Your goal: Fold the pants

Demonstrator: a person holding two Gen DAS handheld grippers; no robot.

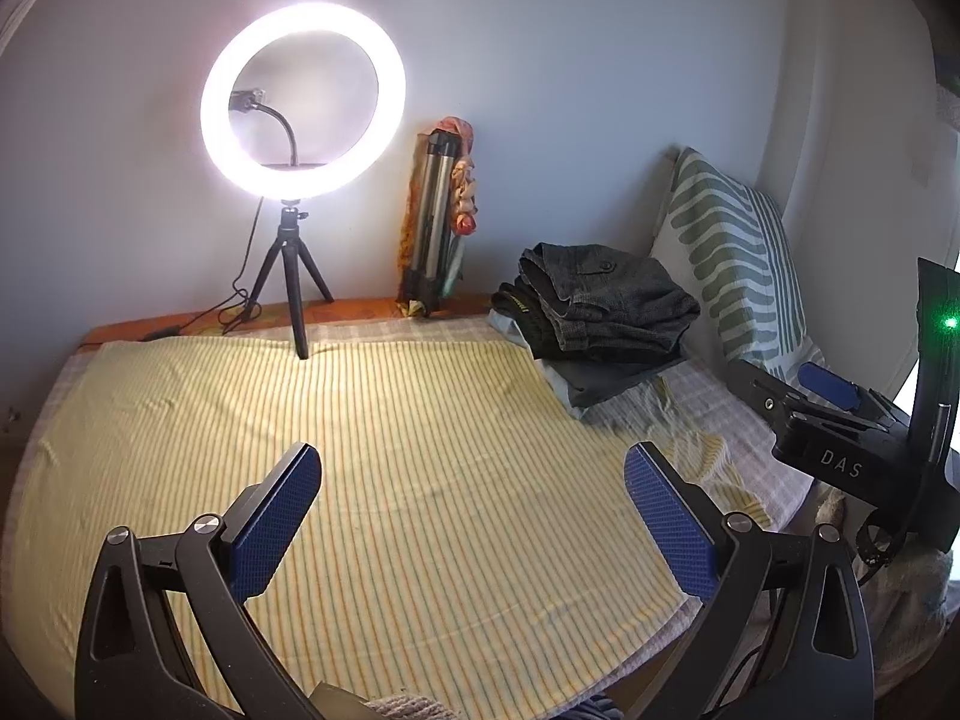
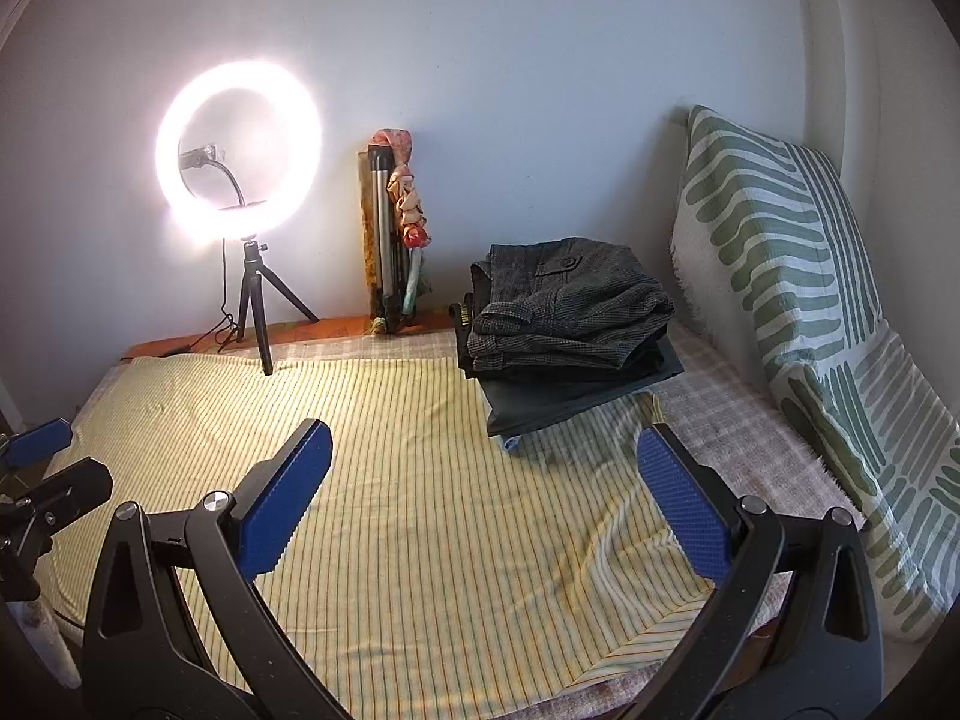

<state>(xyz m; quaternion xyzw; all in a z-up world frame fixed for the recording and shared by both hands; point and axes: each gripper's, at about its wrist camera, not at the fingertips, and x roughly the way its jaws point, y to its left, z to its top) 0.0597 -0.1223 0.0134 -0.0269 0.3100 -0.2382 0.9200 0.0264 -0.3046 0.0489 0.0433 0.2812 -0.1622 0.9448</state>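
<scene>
Both grippers hover over the bed's yellow striped sheet (image 2: 420,510), the left gripper (image 1: 471,516) and the right gripper (image 2: 483,498) each with fingers spread wide and holding nothing. The pants (image 2: 570,312) sit folded at the far right of the bed, topmost on a small stack of dark clothes (image 2: 576,396), just beside the green-patterned pillow (image 2: 780,252). The ring light (image 1: 303,102) stands on its tripod at the far edge. I judge the risk lies in the stack: a reach that grabs too deep could drag the clothes beneath along, or topple them onto the sheet.
</scene>
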